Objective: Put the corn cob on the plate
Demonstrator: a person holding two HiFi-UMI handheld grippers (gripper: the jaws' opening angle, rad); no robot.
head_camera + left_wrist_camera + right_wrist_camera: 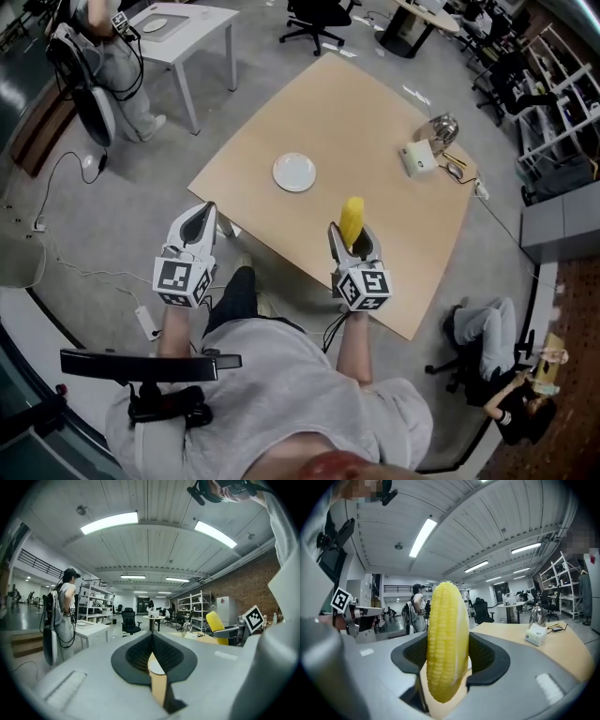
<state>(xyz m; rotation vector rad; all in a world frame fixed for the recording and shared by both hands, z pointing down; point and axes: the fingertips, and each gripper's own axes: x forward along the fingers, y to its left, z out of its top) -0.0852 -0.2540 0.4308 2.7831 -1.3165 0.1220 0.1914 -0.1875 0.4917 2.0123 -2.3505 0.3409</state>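
The corn cob [445, 639], yellow with neat kernel rows, stands upright, clamped between the jaws of the right gripper [354, 234] above the near edge of the table [375, 122]. The plate [294, 172], white and round, lies flat mid-table, well apart from the cob.

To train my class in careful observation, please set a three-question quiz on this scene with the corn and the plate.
1. True or false: the corn cob already lies on the plate.
2. Which tongs grip the cob? A) left B) right C) neither
3. Fill in: the plate rests on the ____.
Key: 1 false; 2 B, the right tongs; 3 table.
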